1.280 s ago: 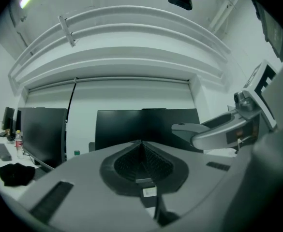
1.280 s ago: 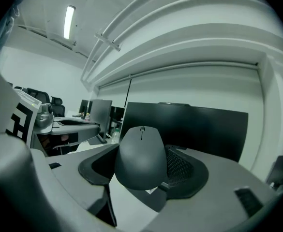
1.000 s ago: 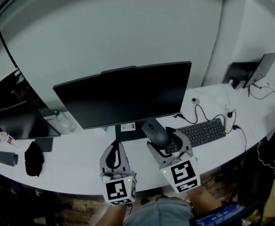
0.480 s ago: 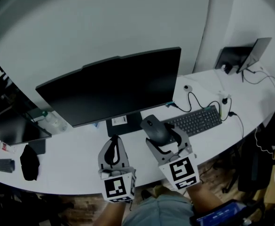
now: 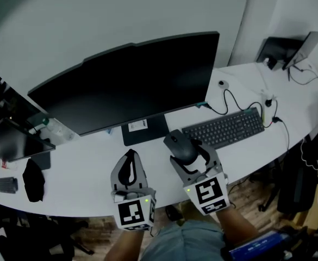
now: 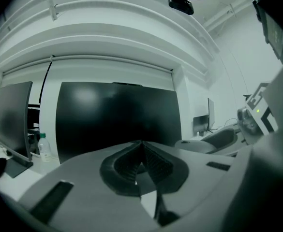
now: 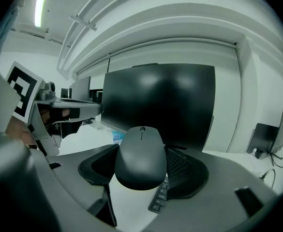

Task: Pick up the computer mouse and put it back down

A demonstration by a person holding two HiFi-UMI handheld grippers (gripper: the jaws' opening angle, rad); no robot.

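My right gripper [image 5: 185, 149] is shut on the dark grey computer mouse [image 5: 180, 145], one jaw on each side of it. In the right gripper view the mouse [image 7: 141, 156] fills the gap between the pads of the right gripper [image 7: 142, 166] and hangs a little above the white desk [image 5: 82, 173], just in front of the keyboard's left end. My left gripper [image 5: 129, 159] hovers to the left of it over the desk's front part. Its jaws are shut tip to tip with nothing between them, as the left gripper view shows at the left gripper [image 6: 141, 146].
A large black monitor [image 5: 126, 86] on a dark base [image 5: 145, 128] stands behind both grippers. A black keyboard [image 5: 224, 128] with cables lies to the right. A water bottle [image 5: 50, 125], a second screen [image 5: 12, 137] and a black object [image 5: 32, 179] are at the left.
Both grippers have come down toward the desk, the right one more, with the mouse still in its jaws. The left jaws stay shut.
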